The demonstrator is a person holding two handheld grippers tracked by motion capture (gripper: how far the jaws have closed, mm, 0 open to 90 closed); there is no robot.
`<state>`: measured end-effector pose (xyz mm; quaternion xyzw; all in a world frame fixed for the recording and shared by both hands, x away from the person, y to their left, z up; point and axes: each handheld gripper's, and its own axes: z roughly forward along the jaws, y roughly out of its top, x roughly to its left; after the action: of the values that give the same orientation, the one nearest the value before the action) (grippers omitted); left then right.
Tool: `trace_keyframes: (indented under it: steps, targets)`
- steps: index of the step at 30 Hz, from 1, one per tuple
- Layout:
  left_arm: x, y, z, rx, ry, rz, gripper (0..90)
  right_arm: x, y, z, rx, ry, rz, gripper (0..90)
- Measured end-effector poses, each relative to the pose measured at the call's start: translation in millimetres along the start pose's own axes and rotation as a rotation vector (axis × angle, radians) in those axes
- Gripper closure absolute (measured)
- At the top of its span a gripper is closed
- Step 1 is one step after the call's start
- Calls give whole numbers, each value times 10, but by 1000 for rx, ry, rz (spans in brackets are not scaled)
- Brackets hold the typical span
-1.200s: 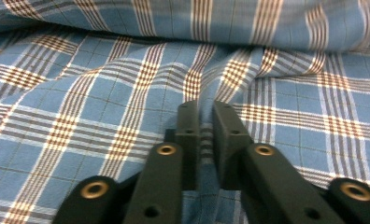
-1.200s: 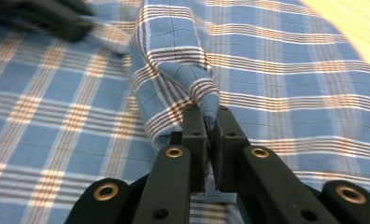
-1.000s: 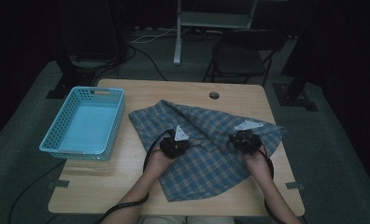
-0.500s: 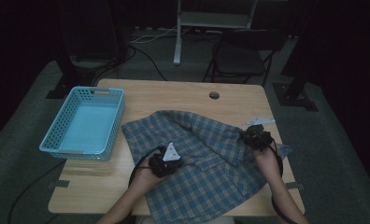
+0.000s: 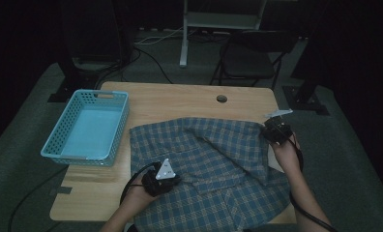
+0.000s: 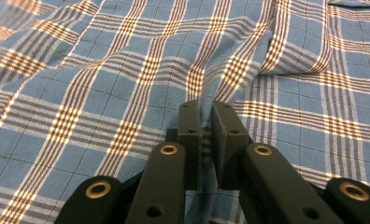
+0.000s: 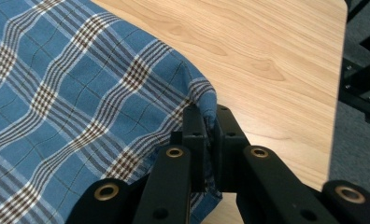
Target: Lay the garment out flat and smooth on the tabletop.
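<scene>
A blue plaid cloth [image 5: 213,159] lies spread over the right half of the wooden table [image 5: 180,101], and its near edge hangs over the front. My left gripper [image 5: 176,180] sits at the cloth's near left part, shut on a pinched ridge of the fabric [image 6: 127,70]; the jaws of this gripper [image 6: 206,116] show the fold squeezed between them. My right gripper [image 5: 268,133] is at the cloth's far right corner near the table's right edge. In the right gripper view that gripper [image 7: 210,116] is shut on the hemmed corner of the cloth [image 7: 80,84], over bare wood [image 7: 267,56].
A light blue plastic basket [image 5: 85,128] stands on the table's left side, close to the cloth's left edge. A round cable hole [image 5: 222,98] is in the tabletop at the back. A dark chair [image 5: 252,58] stands beyond the table.
The right gripper has carried its corner outward to the right edge of the table, and the left gripper has drawn its fold toward the near left. The cloth now lies wider and flatter.
</scene>
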<state>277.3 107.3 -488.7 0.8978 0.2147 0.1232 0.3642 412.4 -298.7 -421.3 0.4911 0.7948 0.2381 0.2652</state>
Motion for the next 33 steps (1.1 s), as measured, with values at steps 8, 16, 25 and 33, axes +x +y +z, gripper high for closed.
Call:
trace_keyframes:
  steps: [8, 16, 25, 33]
  targets:
    - [-4, -41, -46, 3, -15, 4, 833, -232, 36, 132, 39, 1, 50, 844]
    - [-11, -58, -58, -2, -13, 12, 833, -407, -58, 458, 131, -37, 112, 831]
    - [-9, -70, -59, -11, -23, 0, 811, -572, -161, 603, 162, -50, 175, 775]
    - [6, -114, -61, -25, 25, -50, 490, -601, -213, 257, 71, 17, 227, 504]
